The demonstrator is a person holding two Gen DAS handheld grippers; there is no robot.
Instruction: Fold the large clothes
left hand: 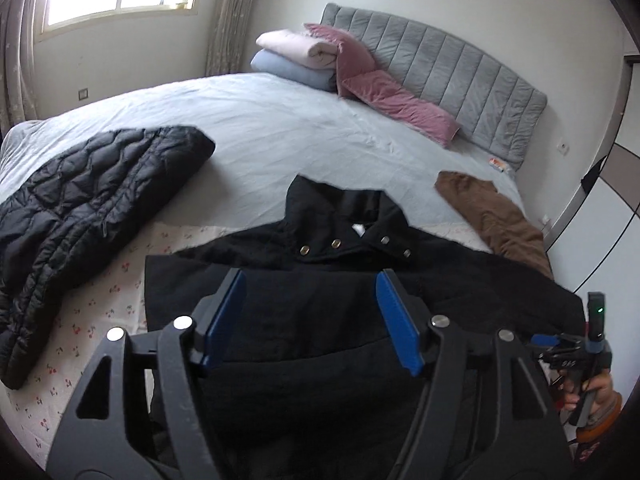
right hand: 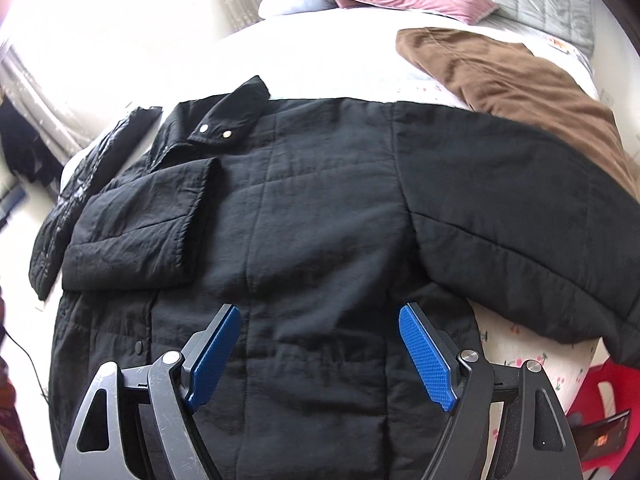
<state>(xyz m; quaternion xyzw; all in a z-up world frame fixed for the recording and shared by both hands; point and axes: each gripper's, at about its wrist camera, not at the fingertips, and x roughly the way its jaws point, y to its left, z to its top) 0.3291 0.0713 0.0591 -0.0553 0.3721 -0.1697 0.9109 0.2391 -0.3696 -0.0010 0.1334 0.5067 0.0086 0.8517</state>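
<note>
A black padded jacket (left hand: 328,320) lies flat on the bed, collar with metal snaps (left hand: 340,244) towards the headboard. In the right wrist view the jacket (right hand: 320,220) has its left sleeve (right hand: 140,220) folded across the body and its right sleeve (right hand: 520,208) spread out to the right. My left gripper (left hand: 310,280) is open and empty above the jacket's chest. My right gripper (right hand: 320,316) is open and empty above the jacket's lower body. The right gripper's handle and the hand on it show at the right edge of the left wrist view (left hand: 588,360).
A black quilted down coat (left hand: 88,216) lies left of the jacket. A brown garment (left hand: 492,216) lies to the right. Pink pillows (left hand: 384,84) and folded blankets (left hand: 296,56) sit against the grey headboard (left hand: 460,68). A red stool (right hand: 600,392) stands beside the bed.
</note>
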